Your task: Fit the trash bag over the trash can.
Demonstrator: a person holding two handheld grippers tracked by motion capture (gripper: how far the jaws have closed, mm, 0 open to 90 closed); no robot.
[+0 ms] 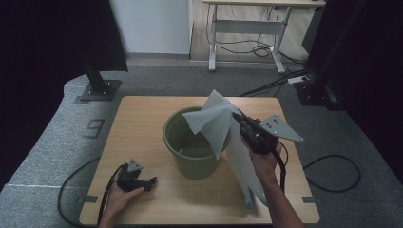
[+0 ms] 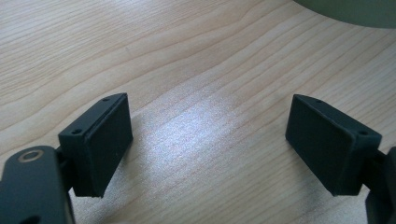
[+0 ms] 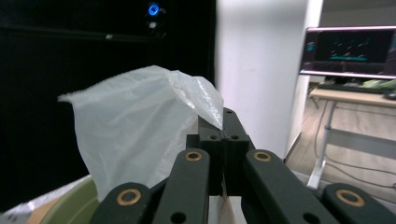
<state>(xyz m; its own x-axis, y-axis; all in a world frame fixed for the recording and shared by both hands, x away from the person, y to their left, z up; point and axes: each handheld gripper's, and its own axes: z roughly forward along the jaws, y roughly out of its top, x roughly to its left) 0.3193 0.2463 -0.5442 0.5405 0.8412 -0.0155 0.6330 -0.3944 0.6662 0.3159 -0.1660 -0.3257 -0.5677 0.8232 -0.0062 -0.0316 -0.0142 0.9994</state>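
A green bucket (image 1: pixel 195 142) stands in the middle of the wooden table (image 1: pixel 142 118). My right gripper (image 1: pixel 237 116) is shut on a thin white plastic bag (image 1: pixel 214 121), held above the bucket's right rim. Part of the bag fans out over the bucket opening; the rest hangs down to the table at the right (image 1: pixel 247 175). In the right gripper view the bag (image 3: pixel 140 126) billows left of the closed jaws, with the bucket rim (image 3: pixel 70 210) below. My left gripper (image 1: pixel 151 181) rests low on the table's front left, open and holding nothing; its pads (image 2: pixel 102 140) stand wide apart over bare wood.
The bucket's base (image 2: pixel 355 11) edges into the top right of the left gripper view. Beyond the table lie grey carpet, cables (image 1: pixel 266 47) and a desk frame (image 1: pixel 247 28). A black stand foot (image 1: pixel 97 88) sits at the far left, another (image 1: pixel 316 90) at the far right.
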